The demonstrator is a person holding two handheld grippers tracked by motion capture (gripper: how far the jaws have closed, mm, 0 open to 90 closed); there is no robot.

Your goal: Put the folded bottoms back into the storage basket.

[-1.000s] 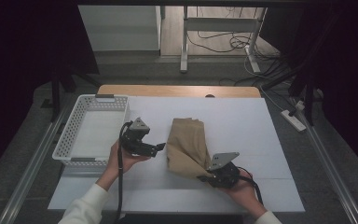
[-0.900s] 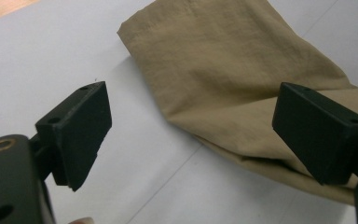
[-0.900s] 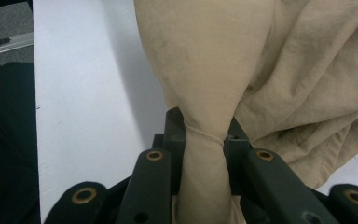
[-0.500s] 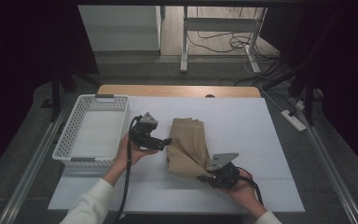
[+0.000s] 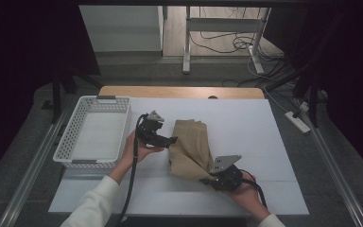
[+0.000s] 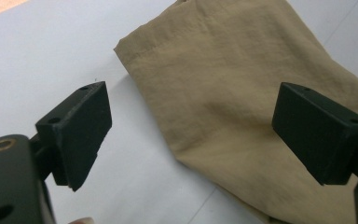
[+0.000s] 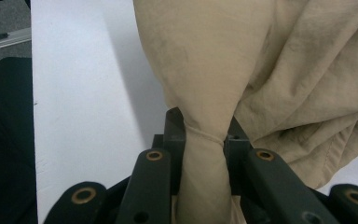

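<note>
Pinching a gathered corner of the tan cloth [image 7: 200, 154] at the table's near edge, right gripper [image 5: 213, 178] clamped and unmoved since a second ago. Farther in, left gripper [image 5: 169, 140] shifted rightward to the cloth's left edge, jaws spread wide, nothing between them; likely lining up a second grasp for folding beside the white basket [image 5: 68, 142].

Tan cloth [image 5: 189, 146], white slotted basket [image 5: 94, 135], white table cover [image 5: 264, 127], black claws [image 6: 193, 135].

Bare table [image 5: 264, 127] right of the tan cloth [image 5: 191, 146] lies open; the white basket [image 5: 94, 132] blocks the left.
</note>
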